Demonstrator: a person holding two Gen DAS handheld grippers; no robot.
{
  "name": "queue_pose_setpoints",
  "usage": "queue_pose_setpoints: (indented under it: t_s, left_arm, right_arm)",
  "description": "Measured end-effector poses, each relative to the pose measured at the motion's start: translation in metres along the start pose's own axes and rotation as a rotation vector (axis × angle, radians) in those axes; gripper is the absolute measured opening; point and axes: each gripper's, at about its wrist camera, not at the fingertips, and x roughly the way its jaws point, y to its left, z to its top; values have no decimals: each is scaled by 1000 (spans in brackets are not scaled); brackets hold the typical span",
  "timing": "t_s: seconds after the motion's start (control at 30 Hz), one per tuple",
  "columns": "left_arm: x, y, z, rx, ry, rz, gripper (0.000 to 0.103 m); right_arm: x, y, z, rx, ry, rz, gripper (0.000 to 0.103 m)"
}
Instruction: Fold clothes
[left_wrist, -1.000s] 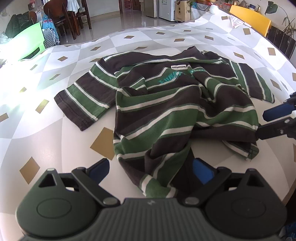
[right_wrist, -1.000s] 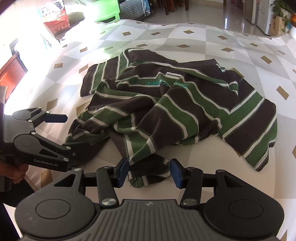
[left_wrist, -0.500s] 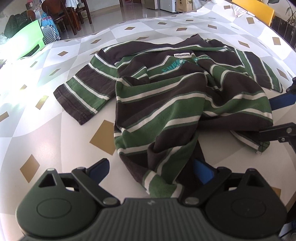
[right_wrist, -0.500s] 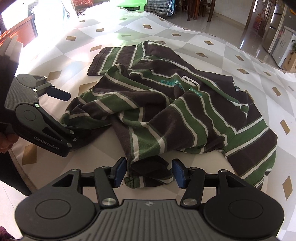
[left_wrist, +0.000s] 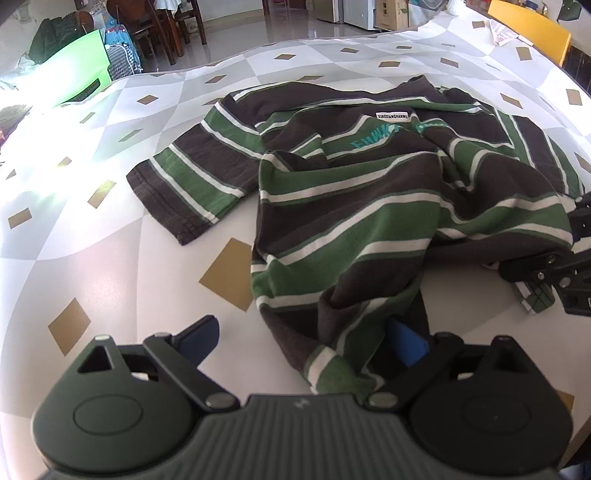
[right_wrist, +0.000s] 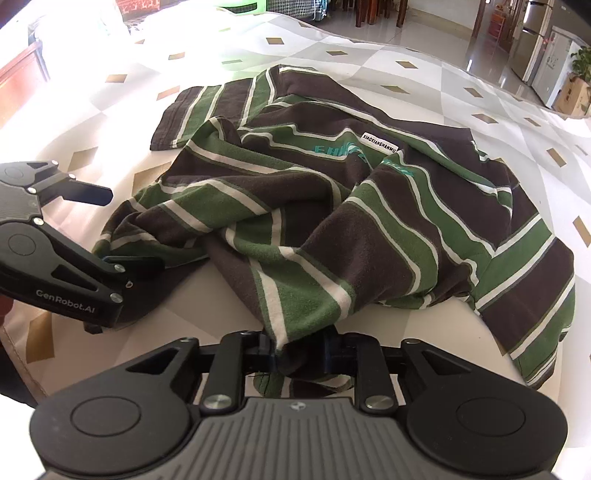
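A striped shirt in brown, green and white lies crumpled in a heap on the table, which has a white and grey diamond-patterned cover with tan squares. One sleeve is spread flat off to the side; the rest is bunched up, with the white neck label facing up.

The left wrist camera shows the left gripper with its jaws spread wide. A corner of the shirt's hem sits between them, lying against the blue pad on one finger while the other finger is well clear of the cloth, so it isn't pinching anything. At the edge of that same view you can only catch a bit of the right gripper's black frame by the far hem, not enough to read its jaws.

The right wrist camera settles that: the right gripper has its jaws pulled in tight on a fold of the hem, green and white fabric bunching up out of the pinch. It also gives a side look at the left gripper, fingers clearly apart with the shirt edge in between. A chair in yellow stands past the far edge of the table, only seen from the left camera.
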Motion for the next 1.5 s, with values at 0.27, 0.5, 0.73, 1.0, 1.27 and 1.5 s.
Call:
queue_pose_setpoints:
  t_s: [0.27,0.5,0.73,1.0,1.27,1.5]
  left_arm:
    - [-2,32,6,-129,0,104,75]
    - [-7,68,0,-237,27,181,73]
    - [-26,80,-11,-296,19,196,73]
    - [-58,74,-22,-361,-46,187,82]
    - [-83,60,-20,-401,-173,127,92]
    - [-66,29,2,-330,-185,6,95]
  right_arm:
    - [-48,-18,7,87,-183,-71,14]
    - [-80,-44,2,184,-203,-108,14]
    - [-85,-56,-11,235,-144,-146,18]
    - [-99,-71,-17,333,-196,-243,42]
    - [-105,-87,-19,472,-249,-201,43]
    - [-101,-84,-16,504,-255,-165,45]
